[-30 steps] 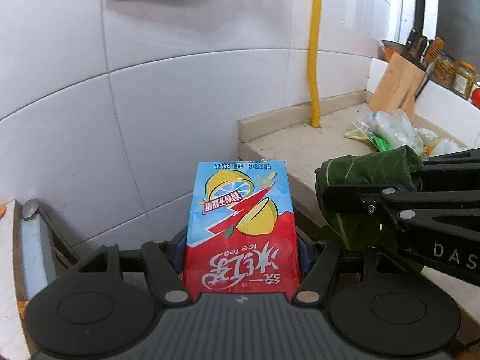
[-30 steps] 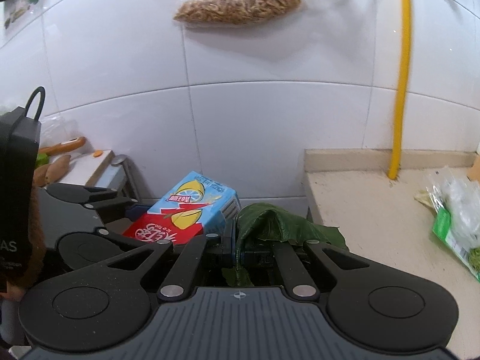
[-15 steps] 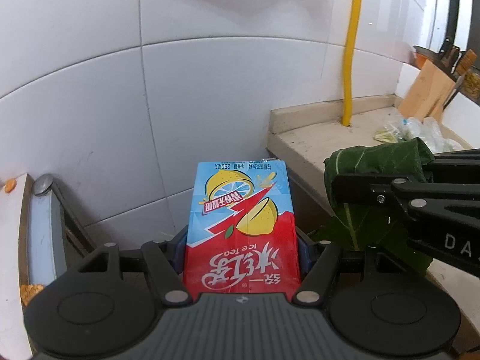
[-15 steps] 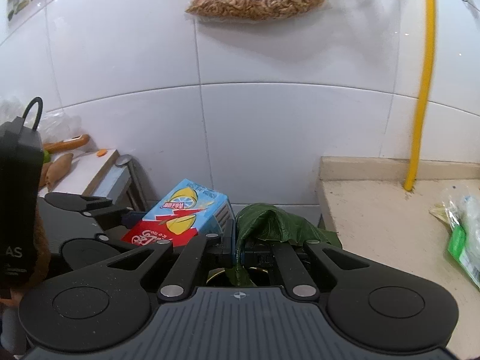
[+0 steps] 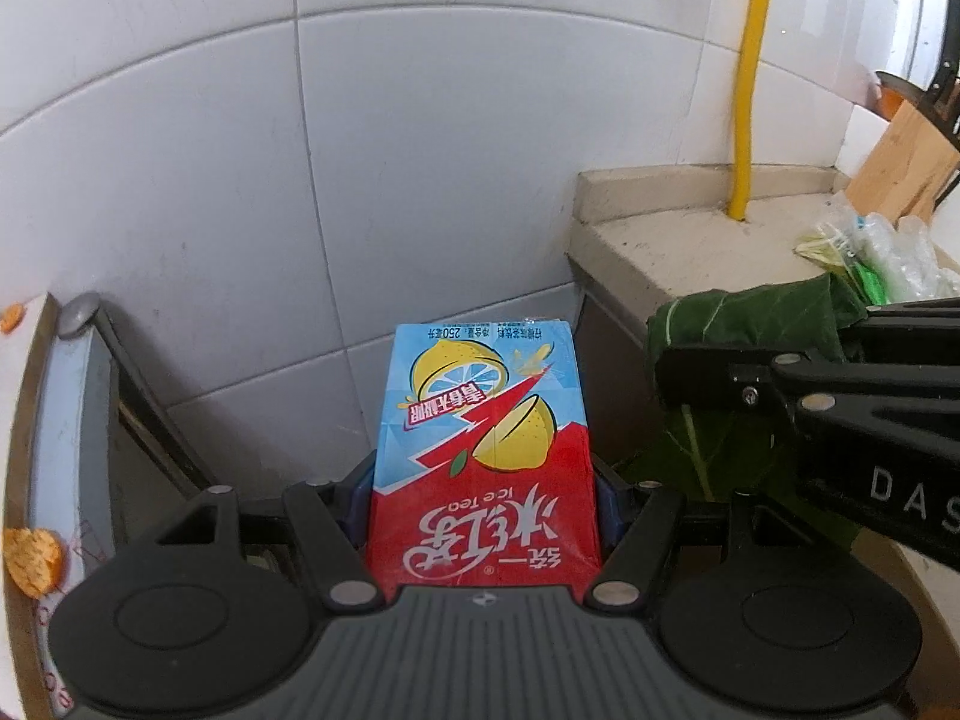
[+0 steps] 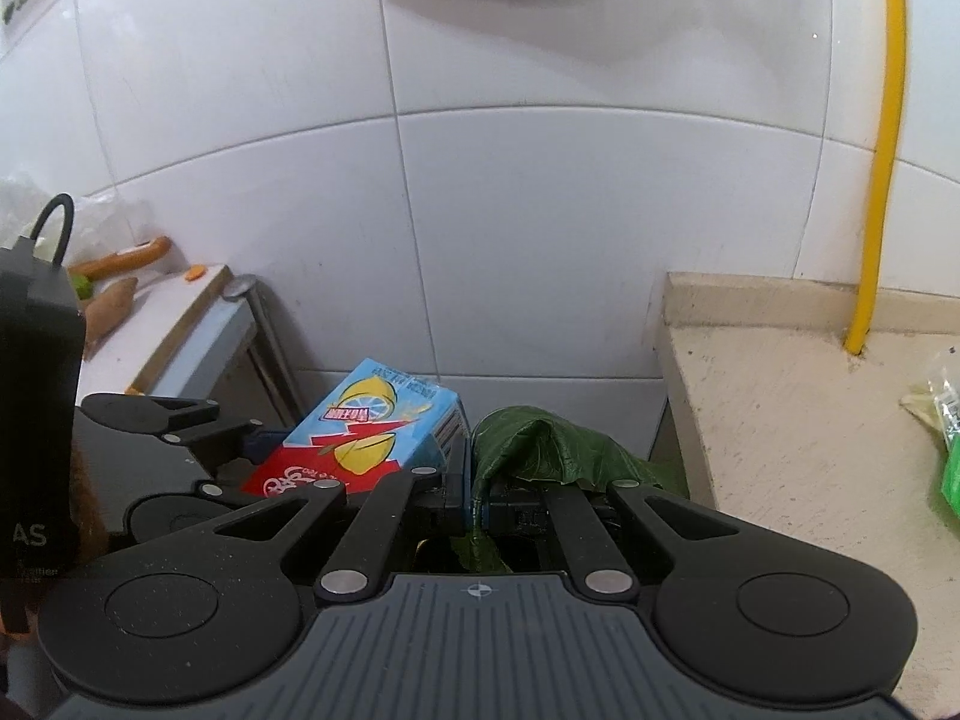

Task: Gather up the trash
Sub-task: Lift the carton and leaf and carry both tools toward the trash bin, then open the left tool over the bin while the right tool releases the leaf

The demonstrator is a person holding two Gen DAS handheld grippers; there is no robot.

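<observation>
Both grippers loaded, carton on the left and leaf on the right, over the gap by the tiled wall.

The left gripper (image 5: 485,498) pinches the red-and-blue ice tea carton (image 5: 483,450) by its sides, the carton jutting forward between the fingers. Just beside it the right gripper (image 6: 477,495) is pressed tight on a dark green leaf (image 6: 540,447), which drapes over its fingertips. Beyond them, the white tile wall (image 6: 510,210); right, a beige counter (image 6: 810,420) with a yellow pipe (image 6: 882,150); left, a cutting board (image 6: 174,312) with vegetable scraps.

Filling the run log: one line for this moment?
left gripper: shut on red-and-blue ice tea carton | right gripper: shut on green leaf
</observation>
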